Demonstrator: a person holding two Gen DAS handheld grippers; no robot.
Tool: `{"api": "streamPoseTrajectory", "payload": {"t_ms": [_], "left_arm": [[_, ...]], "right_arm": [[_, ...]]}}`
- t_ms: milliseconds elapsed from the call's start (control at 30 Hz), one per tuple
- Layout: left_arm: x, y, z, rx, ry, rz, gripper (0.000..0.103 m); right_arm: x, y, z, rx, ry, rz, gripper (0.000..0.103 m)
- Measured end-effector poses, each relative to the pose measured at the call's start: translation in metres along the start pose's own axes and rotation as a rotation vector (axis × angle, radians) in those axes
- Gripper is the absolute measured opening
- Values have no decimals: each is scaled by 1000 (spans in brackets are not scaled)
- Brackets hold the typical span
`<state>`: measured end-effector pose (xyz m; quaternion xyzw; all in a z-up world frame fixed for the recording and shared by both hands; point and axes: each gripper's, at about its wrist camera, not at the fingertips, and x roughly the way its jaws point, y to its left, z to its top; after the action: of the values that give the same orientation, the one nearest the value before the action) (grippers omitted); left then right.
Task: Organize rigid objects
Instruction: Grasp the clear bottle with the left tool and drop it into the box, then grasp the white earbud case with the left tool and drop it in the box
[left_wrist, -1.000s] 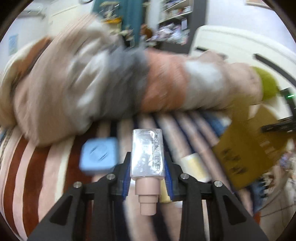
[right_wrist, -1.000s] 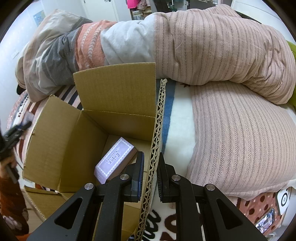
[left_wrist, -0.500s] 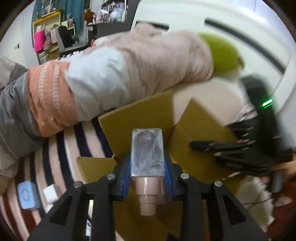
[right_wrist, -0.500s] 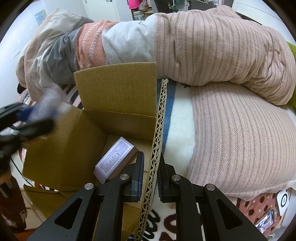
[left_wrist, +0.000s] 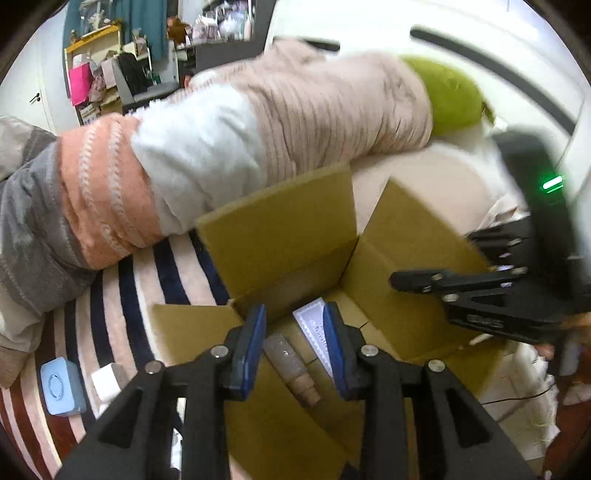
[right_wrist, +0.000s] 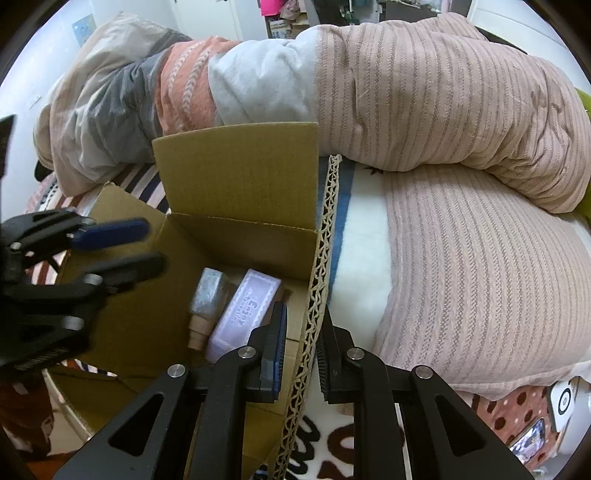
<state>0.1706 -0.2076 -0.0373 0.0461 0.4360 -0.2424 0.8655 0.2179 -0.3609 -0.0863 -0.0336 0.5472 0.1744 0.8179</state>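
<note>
A brown cardboard box (left_wrist: 280, 225) (right_wrist: 236, 177) stands open on the bed. Inside lie a clear bottle with a tan cap (left_wrist: 291, 363) (right_wrist: 205, 302) and a lilac box (left_wrist: 314, 326) (right_wrist: 245, 308). My left gripper (left_wrist: 293, 345) is open and empty above the bottle; it also shows in the right wrist view (right_wrist: 147, 245). My right gripper (right_wrist: 301, 350) is shut on the box's right flap (right_wrist: 321, 258), its edge between the jaws; it also shows in the left wrist view (left_wrist: 480, 288).
A bunched striped duvet (left_wrist: 229, 147) (right_wrist: 406, 92) lies behind the box. A light-blue square object (left_wrist: 61, 386) and a small white one (left_wrist: 107, 380) lie on the striped bedsheet (left_wrist: 122, 288) to the left. A green pillow (left_wrist: 450, 96) sits at the far right.
My left gripper swung right from the sheet to over the box, then opened and let go of the bottle, which now lies in the box. My right gripper kept still on the flap.
</note>
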Motion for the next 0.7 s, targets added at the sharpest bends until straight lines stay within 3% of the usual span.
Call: {"api": "streamPoseTrajectory", "payload": {"t_ms": [100,300,433,600,700], "left_arm": [[-41,21,-11,-19,-95,18,52],[-89,83,-59,-73,-150,114,55],[-80,120,-103,-113,-93,147,60],[-35,152,-150,-133,32,161,60],[-11,171,-171,-132,83,239,60]], "right_arm": [[0,0,0,4,0,0,12],[1,0,-1,6,3,-2,12],[1,1,-1,5,6,-4,12],[1,2,-1,1,9,-11,12],[2,1,0,3,13,-8,12]]}}
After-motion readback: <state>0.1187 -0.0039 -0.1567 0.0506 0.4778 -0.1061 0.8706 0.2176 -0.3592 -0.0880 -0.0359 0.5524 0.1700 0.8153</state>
